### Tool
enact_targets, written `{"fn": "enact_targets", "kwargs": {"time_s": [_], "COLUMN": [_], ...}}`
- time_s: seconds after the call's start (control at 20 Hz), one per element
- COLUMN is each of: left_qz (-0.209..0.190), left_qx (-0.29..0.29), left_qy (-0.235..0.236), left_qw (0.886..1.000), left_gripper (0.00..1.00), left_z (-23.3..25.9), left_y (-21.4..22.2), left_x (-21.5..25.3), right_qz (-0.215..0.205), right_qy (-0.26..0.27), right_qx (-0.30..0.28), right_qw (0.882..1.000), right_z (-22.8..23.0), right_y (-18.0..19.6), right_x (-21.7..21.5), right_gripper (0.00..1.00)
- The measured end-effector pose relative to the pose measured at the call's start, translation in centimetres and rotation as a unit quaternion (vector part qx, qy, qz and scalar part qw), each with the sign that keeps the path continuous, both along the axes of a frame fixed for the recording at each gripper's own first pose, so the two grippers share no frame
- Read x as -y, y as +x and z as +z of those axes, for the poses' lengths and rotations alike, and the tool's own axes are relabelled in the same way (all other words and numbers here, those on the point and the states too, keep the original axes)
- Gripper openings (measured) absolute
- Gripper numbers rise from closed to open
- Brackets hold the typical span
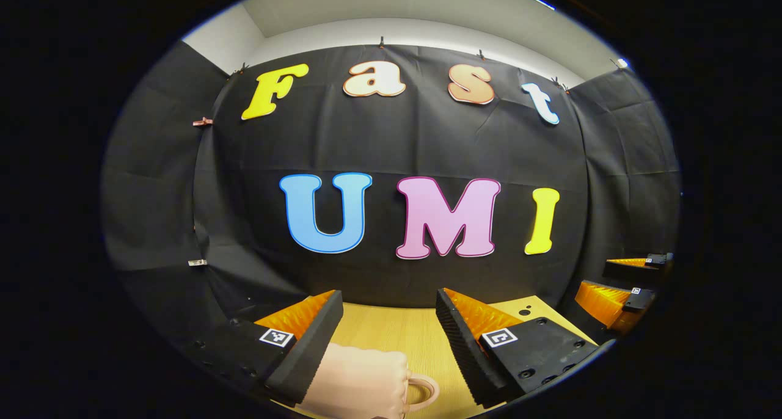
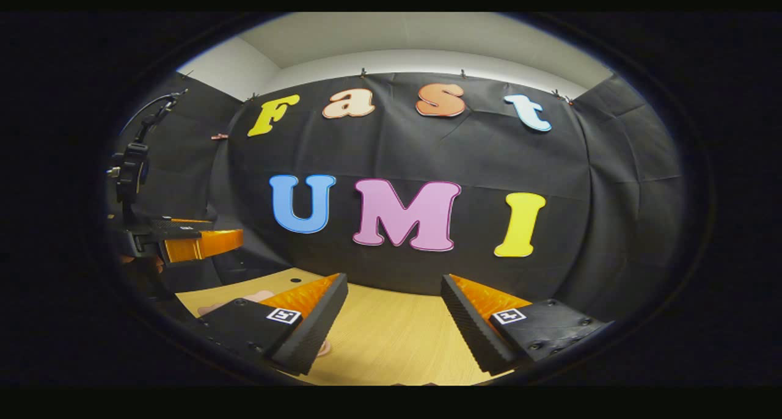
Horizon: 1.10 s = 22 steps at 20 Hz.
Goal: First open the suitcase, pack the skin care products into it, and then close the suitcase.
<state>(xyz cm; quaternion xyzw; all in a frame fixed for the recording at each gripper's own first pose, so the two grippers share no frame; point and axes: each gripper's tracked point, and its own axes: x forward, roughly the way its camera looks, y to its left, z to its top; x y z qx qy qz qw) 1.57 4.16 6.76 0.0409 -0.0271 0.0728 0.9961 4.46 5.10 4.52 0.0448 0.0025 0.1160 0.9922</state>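
Pink ribbed suitcase (image 1: 357, 379), loop handle, closed as far as visible, at tabletop (image 1: 397, 333) near edge under left gripper (image 1: 385, 336). Nothing packed; whole task apparently ahead. Light wood-grain top. Left gripper and right gripper (image 2: 391, 321) both wide open, empty; black ridged pads, orange backing.

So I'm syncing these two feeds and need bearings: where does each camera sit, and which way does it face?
Left gripper view: rides the left gripper, facing the booth wall over the wooden table; its open fingers frame a pink suitcase; the right gripper shows at right.
Right gripper view: rides the right gripper, facing the same wall; its fingers are open; the left gripper shows at left.
Shared: the wall, the table, each other's gripper.
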Motion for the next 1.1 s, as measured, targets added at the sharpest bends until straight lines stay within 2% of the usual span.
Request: {"fn": "enact_targets", "kwargs": {"time_s": [0.4, 0.75, 0.8, 0.85, 1.05, 1.1], "left_qz": [-0.001, -0.013, -0.014, -0.014, -0.022, -0.023], "left_qx": [0.005, -0.002, -0.004, -0.002, 0.011, 0.016], "left_qy": [-0.015, 0.001, 0.009, 0.017, 0.019, 0.019], "left_qw": [1.000, 1.000, 1.000, 1.000, 1.000, 0.999], "left_gripper": [0.96, 0.96, 0.92, 0.96, 0.92, 0.96], "left_z": [0.2, 0.0, 0.2, 0.4, 1.3, 1.6], "left_y": [0.2, 0.7, 0.8, 0.8, 0.2, -0.2], "left_x": [-0.3, 0.9, 1.2, 1.4, 2.5, 2.6], "right_qz": [-0.004, -0.008, -0.009, -0.007, 0.007, 0.009], "right_qy": [-0.005, -0.002, 0.001, 0.005, 0.007, 0.006], "right_qx": [-0.005, -0.004, -0.004, -0.007, -0.018, -0.015], "right_qw": [1.000, 1.000, 1.000, 1.000, 1.000, 1.000], "right_z": [-0.5, -0.7, -0.8, -1.0, -1.3, -0.9], "right_y": [0.0, 0.1, 0.2, 0.2, 1.4, 1.5], "right_x": [0.4, 1.1, 1.3, 1.3, 1.1, 1.0], "right_gripper": [0.97, 0.97, 0.97, 0.97, 0.98, 0.97]}}
